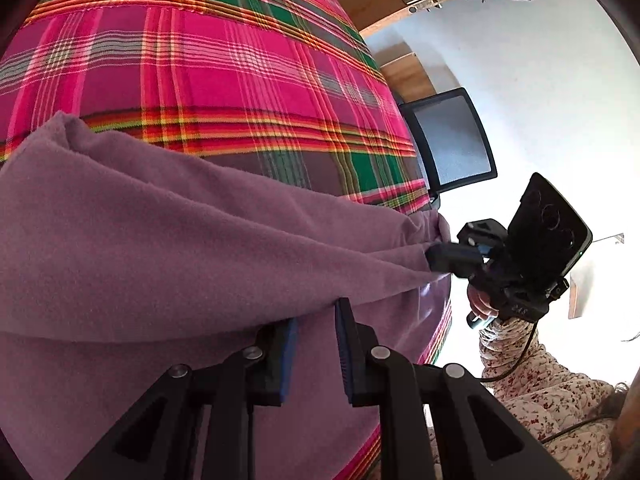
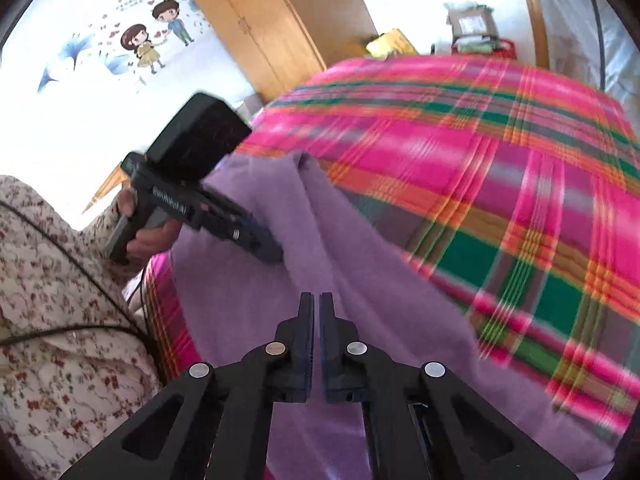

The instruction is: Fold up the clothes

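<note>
2 grippers are shown over a purple garment (image 1: 160,240) spread on a plaid bedcover (image 1: 240,80). The garment is seen lying along the near edge of the bed, with a wide stretch of bare bedcover beyond it. At the bed's side a wooden wardrobe (image 2: 260,20) and a white wall with cartoon stickers (image 2: 156,36) are visible. The left gripper (image 1: 316,320) is held with a narrow gap between its blue-padded fingers (image 1: 344,344); the fold of cloth at their tips is not clearly pinched. The right gripper (image 1: 434,258) is seen from the left wrist view closed on a bunched edge of the garment, which is drawn taut towards it. Pale lettering is present on the body of the left gripper but cannot be read. A floral sleeve (image 2: 60,280) is seen behind both tools.
</note>
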